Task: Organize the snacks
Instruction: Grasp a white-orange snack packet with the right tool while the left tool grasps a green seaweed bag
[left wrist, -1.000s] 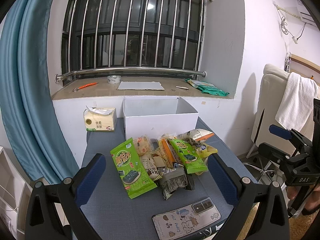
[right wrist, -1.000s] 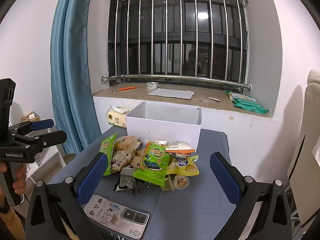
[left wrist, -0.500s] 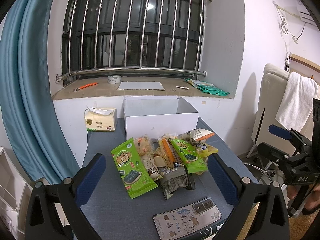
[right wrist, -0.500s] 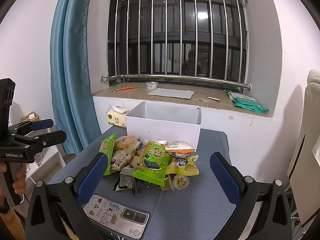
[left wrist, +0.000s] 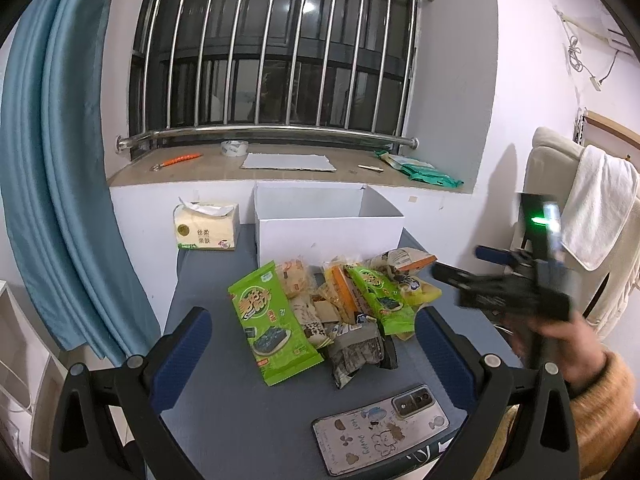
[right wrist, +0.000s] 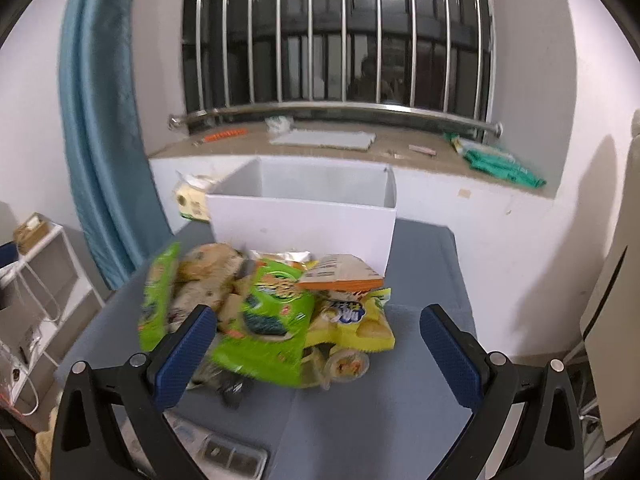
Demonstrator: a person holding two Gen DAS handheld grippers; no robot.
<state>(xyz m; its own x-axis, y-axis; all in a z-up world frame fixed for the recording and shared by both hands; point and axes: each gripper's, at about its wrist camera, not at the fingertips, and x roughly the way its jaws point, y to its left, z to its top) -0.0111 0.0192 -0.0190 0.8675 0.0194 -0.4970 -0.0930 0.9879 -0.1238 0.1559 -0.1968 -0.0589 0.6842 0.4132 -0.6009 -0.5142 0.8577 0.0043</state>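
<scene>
A pile of snack packets [left wrist: 336,308] lies on the grey table [left wrist: 224,412] in front of an open white box [left wrist: 328,232]. It holds two green seaweed bags [left wrist: 272,320], a yellow bag [right wrist: 356,324] and an orange-edged packet [right wrist: 340,276]. My left gripper [left wrist: 316,364] is open and empty, hovering before the pile. My right gripper [right wrist: 316,352] is open and empty, close over the pile's near right side; it also shows in the left wrist view [left wrist: 452,268] at the right.
A phone [left wrist: 380,424] lies on the table's near edge. A tissue pack [left wrist: 206,226] stands left of the box. A blue curtain [left wrist: 60,184] hangs at left, a white shelf [right wrist: 40,280] below it. A chair with a towel [left wrist: 596,212] stands at right.
My right gripper has moved forward and down toward the snack pile, and the view is blurred by motion. My left gripper has hardly moved.
</scene>
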